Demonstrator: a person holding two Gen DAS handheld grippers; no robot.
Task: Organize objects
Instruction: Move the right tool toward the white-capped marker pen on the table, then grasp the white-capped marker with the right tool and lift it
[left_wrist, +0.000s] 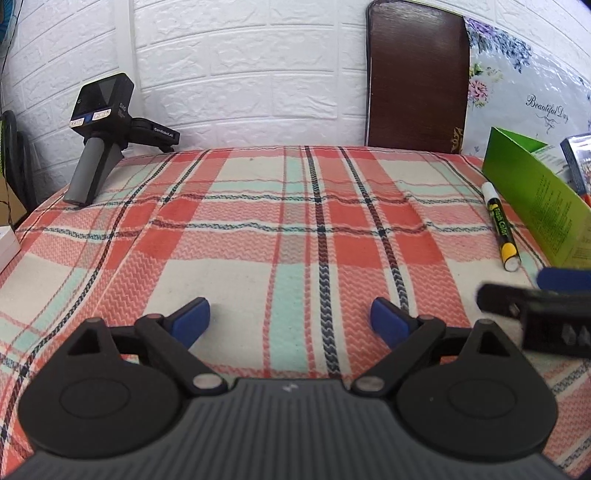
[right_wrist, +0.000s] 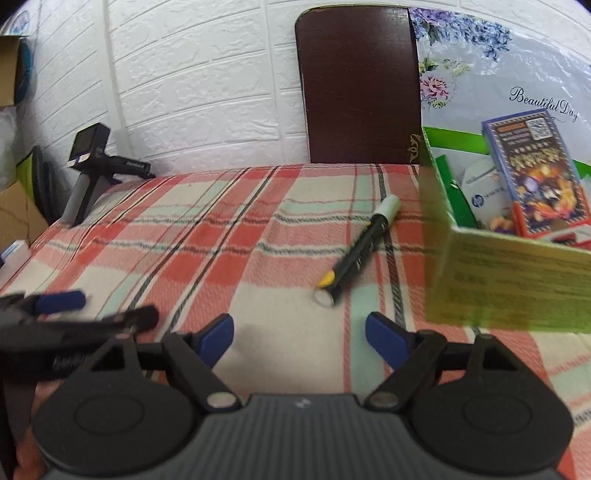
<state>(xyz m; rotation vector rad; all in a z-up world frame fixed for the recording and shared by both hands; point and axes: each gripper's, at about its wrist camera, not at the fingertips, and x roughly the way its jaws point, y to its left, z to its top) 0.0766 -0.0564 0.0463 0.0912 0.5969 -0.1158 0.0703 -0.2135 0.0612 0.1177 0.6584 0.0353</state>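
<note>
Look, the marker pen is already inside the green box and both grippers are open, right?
Not quite. The marker pen lies on the checked cloth beside the green box, not inside it; the right wrist view shows this. Both the left gripper and right gripper are open.
</note>
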